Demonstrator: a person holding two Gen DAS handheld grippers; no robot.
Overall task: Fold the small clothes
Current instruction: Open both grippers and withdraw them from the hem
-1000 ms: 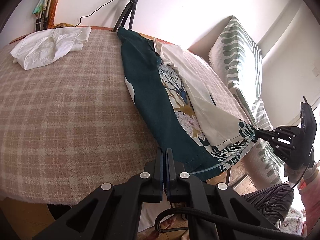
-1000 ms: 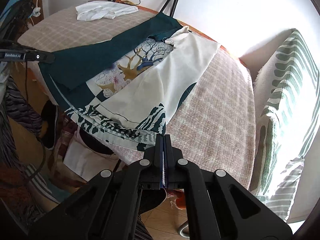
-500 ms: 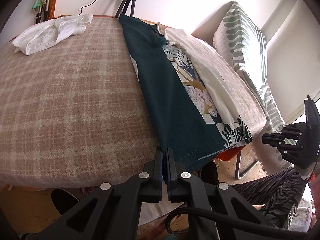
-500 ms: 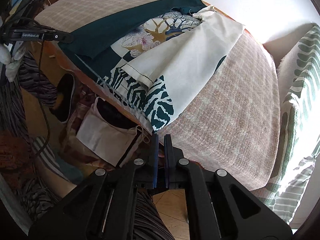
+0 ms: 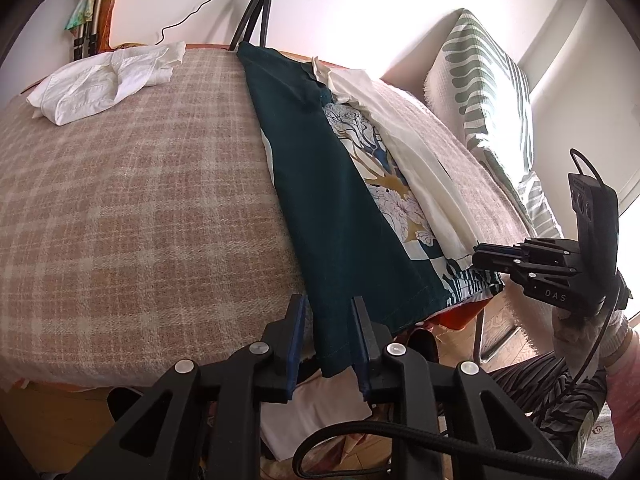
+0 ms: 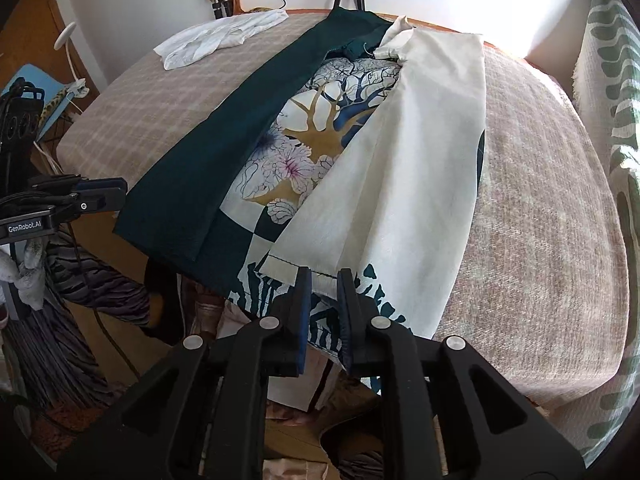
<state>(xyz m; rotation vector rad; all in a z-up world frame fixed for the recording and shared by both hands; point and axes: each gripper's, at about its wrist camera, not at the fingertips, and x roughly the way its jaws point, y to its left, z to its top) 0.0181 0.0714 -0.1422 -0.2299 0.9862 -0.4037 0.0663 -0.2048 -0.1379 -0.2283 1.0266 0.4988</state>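
Observation:
A dark green garment with a floral print and cream lining lies folded lengthwise on the plaid-covered table. Its near green corner hangs over the table edge between the jaws of my left gripper, which are opening; the pads stand off the cloth. In the right wrist view the garment shows its cream flap, whose hem lies between the opening jaws of my right gripper, not pinched. Each gripper appears in the other's view: the right gripper at the garment's right corner, the left gripper at its left corner.
A crumpled white garment lies at the table's far left. A tripod stands behind the table, and a green-striped cushion leans to the right. Below the near table edge are a person's striped trousers and bags.
Both grippers were shut on the garment's near corners, the right holding the cream flap raised. They sank toward the table edge, the flap now lies flat, and both pairs of jaws have parted.

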